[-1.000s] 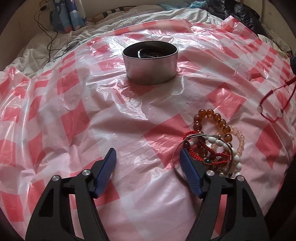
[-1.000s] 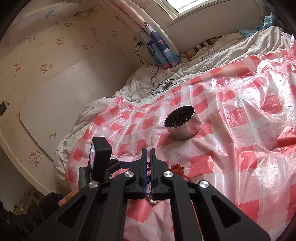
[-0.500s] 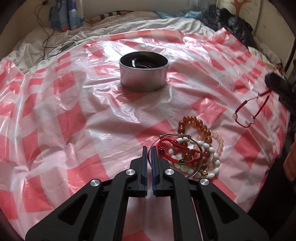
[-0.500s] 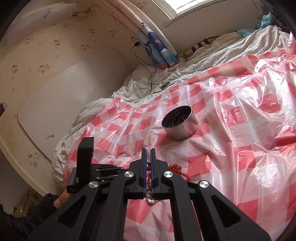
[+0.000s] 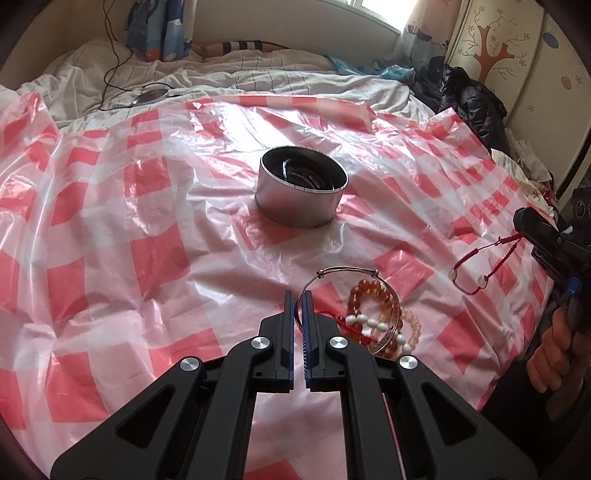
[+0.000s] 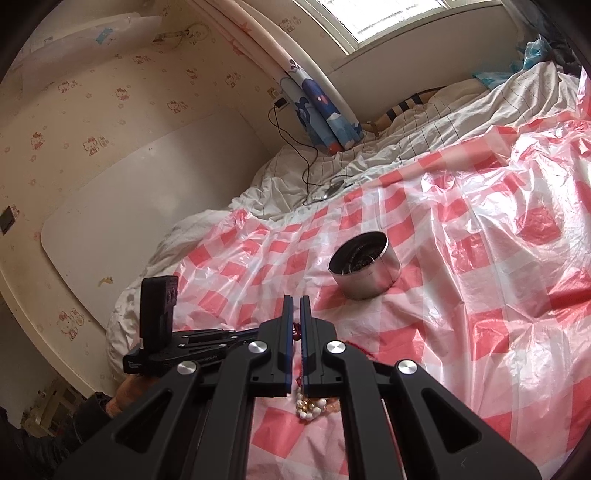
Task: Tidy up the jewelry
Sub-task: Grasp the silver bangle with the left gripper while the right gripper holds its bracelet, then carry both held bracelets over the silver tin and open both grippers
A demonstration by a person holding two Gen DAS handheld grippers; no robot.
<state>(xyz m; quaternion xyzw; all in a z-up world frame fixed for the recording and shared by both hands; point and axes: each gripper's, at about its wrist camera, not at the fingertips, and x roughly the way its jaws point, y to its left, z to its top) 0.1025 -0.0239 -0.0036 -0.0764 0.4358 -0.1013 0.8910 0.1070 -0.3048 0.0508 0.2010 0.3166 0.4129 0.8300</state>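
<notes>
A wide stretch of checked plastic sheet (image 5: 122,229) is left bare at left and near. The centre is occupied by a metal tin (image 5: 301,195), and the near right by a bracelet heap (image 5: 373,321).

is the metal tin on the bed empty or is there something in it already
Not empty. The open metal tin stands upright, and silver rings of jewelry show against its dark inside.

A home bedroom: a bed (image 5: 280,79) with rumpled striped bedding, cartoon wallpaper (image 6: 92,110), and a curtained window (image 6: 391,18).
</notes>
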